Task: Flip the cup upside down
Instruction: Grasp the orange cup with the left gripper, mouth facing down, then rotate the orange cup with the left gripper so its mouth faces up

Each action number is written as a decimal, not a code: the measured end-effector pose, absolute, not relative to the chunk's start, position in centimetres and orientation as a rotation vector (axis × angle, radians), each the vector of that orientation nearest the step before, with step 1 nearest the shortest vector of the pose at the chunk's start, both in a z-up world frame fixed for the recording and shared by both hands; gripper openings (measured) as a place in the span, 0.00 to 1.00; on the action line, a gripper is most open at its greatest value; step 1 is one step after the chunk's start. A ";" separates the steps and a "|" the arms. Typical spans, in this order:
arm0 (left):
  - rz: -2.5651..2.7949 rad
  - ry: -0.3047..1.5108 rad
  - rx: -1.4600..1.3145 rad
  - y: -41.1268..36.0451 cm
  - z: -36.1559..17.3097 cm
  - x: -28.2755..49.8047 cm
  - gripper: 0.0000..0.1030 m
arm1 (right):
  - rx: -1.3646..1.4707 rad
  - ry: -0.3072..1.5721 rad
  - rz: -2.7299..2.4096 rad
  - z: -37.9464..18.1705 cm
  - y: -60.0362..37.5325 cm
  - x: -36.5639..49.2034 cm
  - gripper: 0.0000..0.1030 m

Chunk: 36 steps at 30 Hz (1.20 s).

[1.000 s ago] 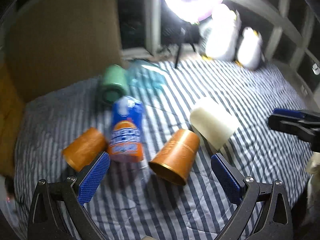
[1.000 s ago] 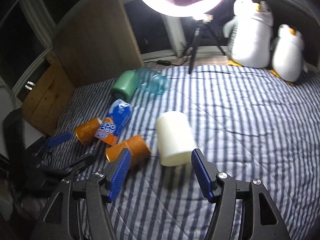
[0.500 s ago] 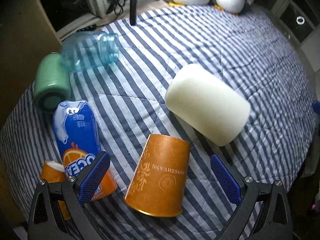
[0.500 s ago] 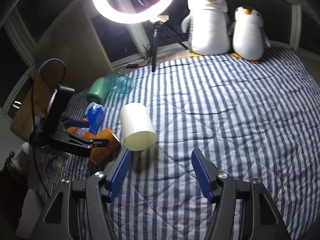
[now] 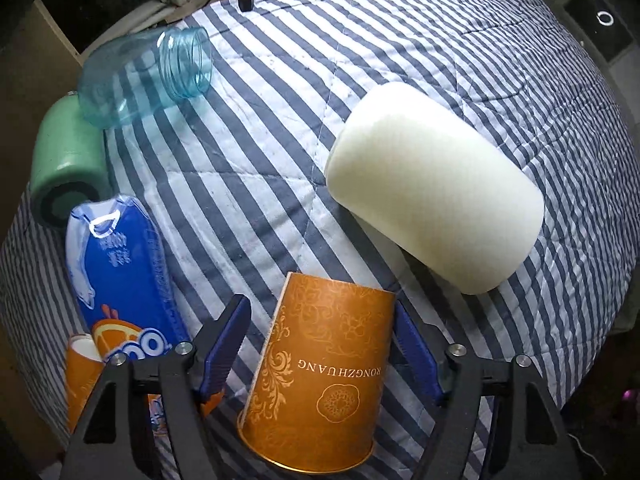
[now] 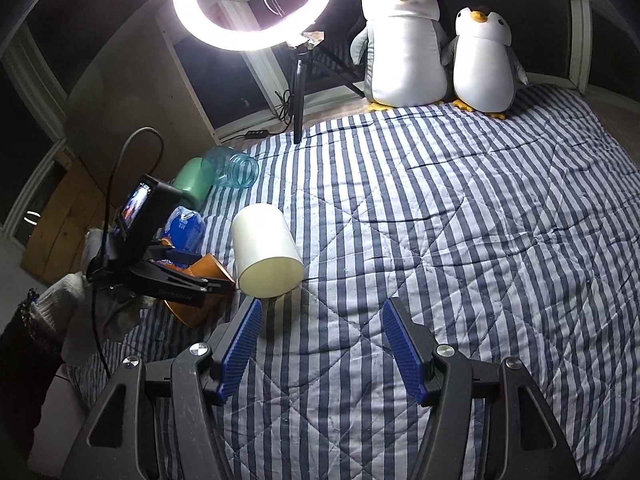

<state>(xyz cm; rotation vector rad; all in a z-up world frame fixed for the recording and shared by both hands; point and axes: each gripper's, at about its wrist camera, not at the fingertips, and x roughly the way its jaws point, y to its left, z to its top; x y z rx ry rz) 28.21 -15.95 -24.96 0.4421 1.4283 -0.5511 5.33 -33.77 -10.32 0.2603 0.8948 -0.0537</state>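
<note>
**On the striped quilt: left jaws straddling the cup**

I have the left gripper [image 5: 322,340] around the orange paper cup [image 5: 320,384], lying on the quilt [image 5: 256,152]; jaws partly open, right pad at the wall, left pad apart. Next: squeeze gently, lift, turn rim-down. Right gripper [image 6: 322,344] wide open, empty.

This is a bedroom at home, shown by the blue-and-white striped quilted bedspread [image 6: 460,240] filling the view, two white-and-grey plush penguins [image 6: 404,40] sitting at its far edge at one o'clock, and a glowing round ring light [image 6: 256,4] on a tripod by dark windows at eleven o'clock.
</note>
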 end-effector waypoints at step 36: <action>-0.354 0.716 -0.004 -10.1 -19.3 14.1 0.62 | 0.064 0.783 -0.059 -9.2 -27.6 4.7 0.57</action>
